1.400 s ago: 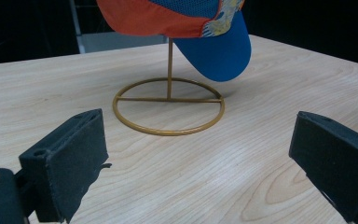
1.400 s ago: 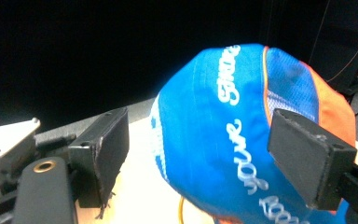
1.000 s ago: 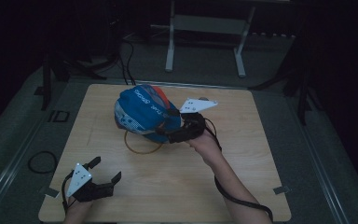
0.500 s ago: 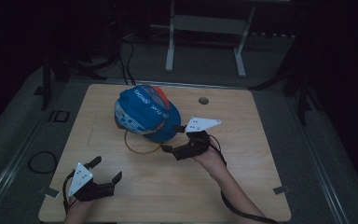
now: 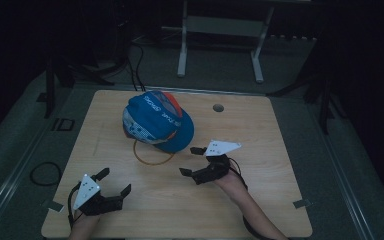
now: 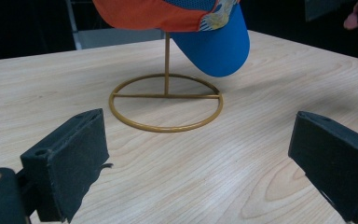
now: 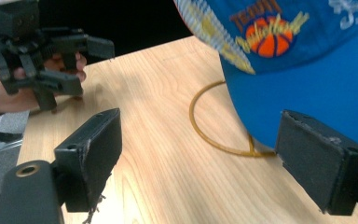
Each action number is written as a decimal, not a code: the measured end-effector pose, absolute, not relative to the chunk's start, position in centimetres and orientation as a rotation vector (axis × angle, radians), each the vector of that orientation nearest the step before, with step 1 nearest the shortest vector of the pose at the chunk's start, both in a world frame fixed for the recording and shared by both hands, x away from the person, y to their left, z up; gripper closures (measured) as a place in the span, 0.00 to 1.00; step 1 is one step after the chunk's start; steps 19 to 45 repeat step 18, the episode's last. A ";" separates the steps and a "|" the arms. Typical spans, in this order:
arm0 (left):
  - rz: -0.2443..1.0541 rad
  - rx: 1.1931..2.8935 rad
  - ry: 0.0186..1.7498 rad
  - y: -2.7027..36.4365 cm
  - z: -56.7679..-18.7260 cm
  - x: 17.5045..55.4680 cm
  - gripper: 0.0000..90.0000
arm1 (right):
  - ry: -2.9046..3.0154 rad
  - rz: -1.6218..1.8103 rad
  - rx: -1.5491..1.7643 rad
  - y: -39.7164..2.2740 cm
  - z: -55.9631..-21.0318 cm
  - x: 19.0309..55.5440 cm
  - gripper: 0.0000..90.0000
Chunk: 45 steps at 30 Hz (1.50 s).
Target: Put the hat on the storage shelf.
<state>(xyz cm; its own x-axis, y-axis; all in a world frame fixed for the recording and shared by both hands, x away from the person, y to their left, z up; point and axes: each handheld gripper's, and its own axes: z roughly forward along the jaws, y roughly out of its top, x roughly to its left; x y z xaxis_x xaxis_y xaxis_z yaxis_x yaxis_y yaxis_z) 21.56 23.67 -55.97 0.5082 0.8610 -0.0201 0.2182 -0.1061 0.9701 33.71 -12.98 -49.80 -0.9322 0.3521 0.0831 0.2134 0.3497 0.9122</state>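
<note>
The cap (image 5: pixel 157 121) sits on top of its gold wire stand (image 5: pixel 152 156), toward the far left-middle of the counter (image 5: pixel 280 165), with its blue brim pointing down and toward my right side. As far as I can judge, the main job is done: the cap hangs on the stand's upright rod, the round base ring lies flat on the wood, and nothing holds either of them. What may be left is only a nudge if the cap sits crooked, and I cannot tell from here whether it does.

My right claw (image 5: pixel 192 160) hangs just beside the brim, jaws spread wide and gripping nothing; in the right gripper view the brim (image 7: pixel 307 102) fills the space above the far jaw without touching it. My left claw (image 5: pixel 114 183) rests low at the near left corner, well apart from the stand, also spread wide and empty. In the left gripper view the stand's ring (image 6: pixel 166 108) lies straight ahead between the jaws, farther off.

The counter is pale wood with a plain grain, bare apart from the cap and stand, and has a small round hole (image 5: pixel 218 107) near its far edge. The room around it is dark. A grey floor, some loose cables (image 5: pixel 45 173) and the white legs of a frame (image 5: pixel 220 45) show beyond the far edge.
</note>
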 end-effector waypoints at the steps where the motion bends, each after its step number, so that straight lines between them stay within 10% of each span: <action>1: 0.709 1.621 0.943 23.7 -56.0 21.6 0.05 | 2.479 1.638 0.521 -13.2 -50.2 33.7 0.16; 45: 0.705 1.623 0.945 23.6 -56.0 21.7 0.06 | 2.541 1.566 0.584 -15.3 -54.6 33.4 0.17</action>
